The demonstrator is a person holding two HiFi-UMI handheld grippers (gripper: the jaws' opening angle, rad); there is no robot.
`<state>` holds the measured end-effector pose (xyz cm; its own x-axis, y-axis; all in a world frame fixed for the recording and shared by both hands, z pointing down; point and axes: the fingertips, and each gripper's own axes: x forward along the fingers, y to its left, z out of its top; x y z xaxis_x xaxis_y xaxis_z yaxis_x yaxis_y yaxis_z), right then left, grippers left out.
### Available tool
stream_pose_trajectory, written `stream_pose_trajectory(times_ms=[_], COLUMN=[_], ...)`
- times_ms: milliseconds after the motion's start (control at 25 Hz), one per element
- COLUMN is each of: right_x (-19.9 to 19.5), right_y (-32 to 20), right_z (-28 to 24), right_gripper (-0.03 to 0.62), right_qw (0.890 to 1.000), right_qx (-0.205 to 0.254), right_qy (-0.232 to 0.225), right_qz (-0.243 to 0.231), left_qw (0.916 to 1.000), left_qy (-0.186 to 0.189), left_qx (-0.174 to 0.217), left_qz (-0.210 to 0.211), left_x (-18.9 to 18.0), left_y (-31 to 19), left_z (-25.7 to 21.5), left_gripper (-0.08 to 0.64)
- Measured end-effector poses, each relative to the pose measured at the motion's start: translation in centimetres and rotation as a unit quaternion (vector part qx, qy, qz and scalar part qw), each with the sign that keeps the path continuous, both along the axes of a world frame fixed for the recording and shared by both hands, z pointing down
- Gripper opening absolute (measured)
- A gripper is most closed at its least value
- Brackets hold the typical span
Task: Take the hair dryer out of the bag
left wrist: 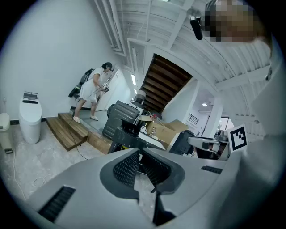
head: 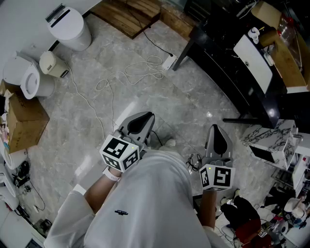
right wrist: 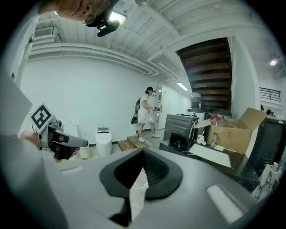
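I cannot make out a hair dryer or a bag for certain in any view. My left gripper is held in front of my body over the grey marble floor, jaws together with nothing between them; its own view shows the same left gripper. My right gripper hangs beside it to the right, also shut and empty, as the right gripper shows in its own view. Both point toward a black table ahead. A dark bundle lies on the floor at the lower right; what it is I cannot tell.
A white cable and power strip lie on the floor ahead. A wooden platform, a white bin, a toilet and a cardboard box stand at the left. Another person works far off.
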<state>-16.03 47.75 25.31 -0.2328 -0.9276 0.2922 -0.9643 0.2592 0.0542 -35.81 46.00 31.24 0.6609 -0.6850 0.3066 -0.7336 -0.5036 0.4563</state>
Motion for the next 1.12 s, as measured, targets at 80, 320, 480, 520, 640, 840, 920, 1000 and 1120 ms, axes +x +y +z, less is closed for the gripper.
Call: stream_pose_trajectory(times_ms=[80, 320, 480, 520, 640, 840, 920, 1000, 1120], right_x=[-1.1, -0.9, 0.6, 1.1, 3.1, 7.7, 9.2, 10.1, 10.7], right_y=[1.5, 5.1, 6.9, 7.3, 8.3, 9.6, 10.2, 10.4, 11.6], right_z=[-0.3, 0.0, -0.1, 0.0, 0.1, 0.4, 0.2, 0.2, 0.9], right_gripper=[0.012, 0.012, 0.011, 0.012, 0.012, 0.012, 0.012, 0.012, 0.012], right_qw=[1.0, 0.999, 0.998, 0.998, 0.998, 0.997, 0.997, 0.996, 0.993], right_qx=[0.001, -0.006, 0.002, 0.004, 0.01, 0.016, 0.026, 0.035, 0.02], right_qy=[-0.008, -0.03, -0.057, -0.056, -0.056, -0.073, -0.073, -0.078, -0.114], right_qz=[-0.002, 0.008, 0.002, 0.001, -0.001, 0.007, 0.004, -0.009, -0.033], left_qw=[0.9999, 0.9998, 0.9995, 0.9993, 0.999, 0.9977, 0.9975, 0.9978, 0.9988], left_qy=[-0.003, -0.014, -0.024, -0.027, -0.035, -0.052, -0.053, -0.047, -0.041], left_qx=[0.01, 0.012, 0.022, 0.024, 0.027, 0.043, 0.045, 0.045, 0.026], left_qz=[-0.001, 0.001, 0.003, 0.003, 0.007, 0.01, 0.009, 0.009, 0.006], left_x=[-0.3, 1.1, 3.0, 3.5, 5.7, 10.9, 13.0, 15.0, 17.5], left_y=[1.9, 5.6, 6.7, 6.9, 7.6, 8.7, 9.3, 9.9, 11.3], left_z=[-0.7, -1.5, -2.3, -2.4, -2.7, -3.8, -4.2, -4.2, -3.6], left_gripper=[0.025, 0.008, 0.008, 0.008, 0.008, 0.008, 0.008, 0.008, 0.008])
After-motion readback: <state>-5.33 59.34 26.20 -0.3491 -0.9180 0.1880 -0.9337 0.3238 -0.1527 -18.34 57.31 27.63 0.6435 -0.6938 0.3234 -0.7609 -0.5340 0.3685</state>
